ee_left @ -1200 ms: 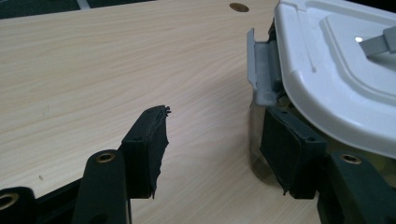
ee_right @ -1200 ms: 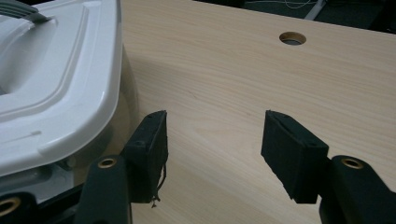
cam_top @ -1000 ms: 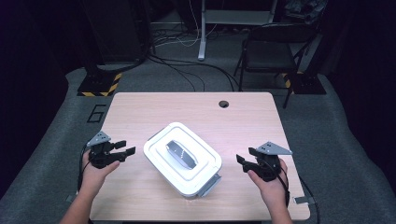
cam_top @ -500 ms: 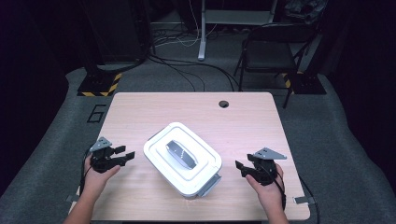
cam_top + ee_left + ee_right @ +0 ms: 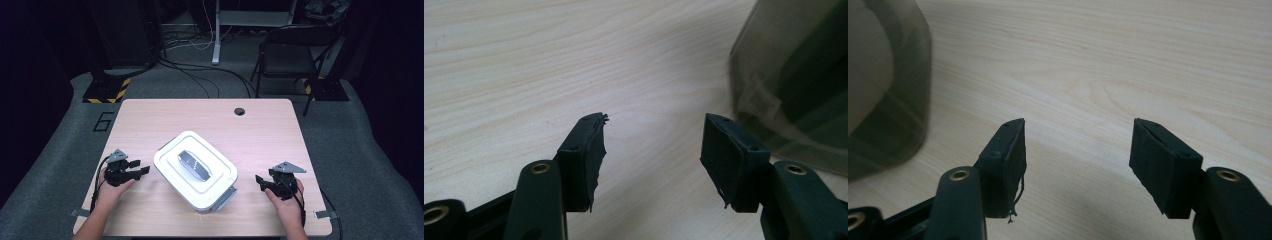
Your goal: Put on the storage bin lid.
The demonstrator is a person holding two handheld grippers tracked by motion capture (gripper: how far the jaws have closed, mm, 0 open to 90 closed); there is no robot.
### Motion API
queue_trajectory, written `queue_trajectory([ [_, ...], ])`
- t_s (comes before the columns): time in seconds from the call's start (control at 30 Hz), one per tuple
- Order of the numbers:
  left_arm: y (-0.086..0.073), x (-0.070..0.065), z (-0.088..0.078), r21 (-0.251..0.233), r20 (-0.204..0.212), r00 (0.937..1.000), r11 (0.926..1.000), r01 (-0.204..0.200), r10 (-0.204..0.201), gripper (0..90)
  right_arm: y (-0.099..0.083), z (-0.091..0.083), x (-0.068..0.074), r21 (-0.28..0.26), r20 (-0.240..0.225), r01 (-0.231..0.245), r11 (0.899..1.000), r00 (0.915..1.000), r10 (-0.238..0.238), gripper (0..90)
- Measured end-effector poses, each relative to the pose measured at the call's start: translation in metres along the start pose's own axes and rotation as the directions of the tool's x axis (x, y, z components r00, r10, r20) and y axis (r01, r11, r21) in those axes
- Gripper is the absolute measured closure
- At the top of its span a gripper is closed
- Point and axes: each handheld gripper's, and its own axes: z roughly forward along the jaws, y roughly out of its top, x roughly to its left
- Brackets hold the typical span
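Pale wood table (image 5: 210, 125), box (image 5: 195, 169) at centre. Left gripper (image 5: 142, 170) at 9 o'clock, right gripper (image 5: 259, 181) at 3, both agape, empty. Chair (image 5: 285, 55) at 1 o'clock.

Bench: pale wood-grain bench (image 5: 260, 130), rectangular, with a round dark cable hole (image 5: 239, 111) near its far edge.
Floor: grey carpet (image 5: 350, 150) all around, with a dark 6 (image 5: 102, 121) marked on it left of the bench.
Furniture: 1 black folding chair (image 5: 285, 60) beyond the far right corner; a pale metal post (image 5: 216, 35) rising further back.
Base: a black stand foot with yellow-black hazard tape (image 5: 107, 92) at far left.
Cables: several dark cables (image 5: 200, 75) trailing over the carpet behind the bench.
Light: bright over the bench, dark surroundings.
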Motion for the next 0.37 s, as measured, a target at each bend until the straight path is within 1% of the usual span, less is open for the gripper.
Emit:
queue_trajectory([
  [0.07,-0.002,0.002,0.001,0.011,-0.010,0.9999,0.9999,0.000,0.000,43.1,-0.002,0.001,-0.002,0.004,0.004,-0.006,1.000,1.0000,0.006,38.3],
  [0.13,-0.003,0.005,0.001,0.017,-0.017,0.9998,0.9998,0.014,-0.013,42.9,-0.003,0.002,-0.004,0.009,0.008,-0.012,1.000,0.9999,0.012,37.7],
  [0.27,-0.005,0.011,-0.001,0.000,-0.040,0.9986,0.9994,0.034,-0.034,41.3,-0.005,0.004,-0.009,0.012,0.017,-0.020,1.000,0.9997,0.020,36.6],
  [0.37,-0.006,0.016,-0.001,0.001,-0.063,0.9973,0.9993,0.037,-0.037,40.1,-0.007,0.003,-0.012,0.010,0.025,-0.033,0.999,0.9991,0.033,35.2],
])
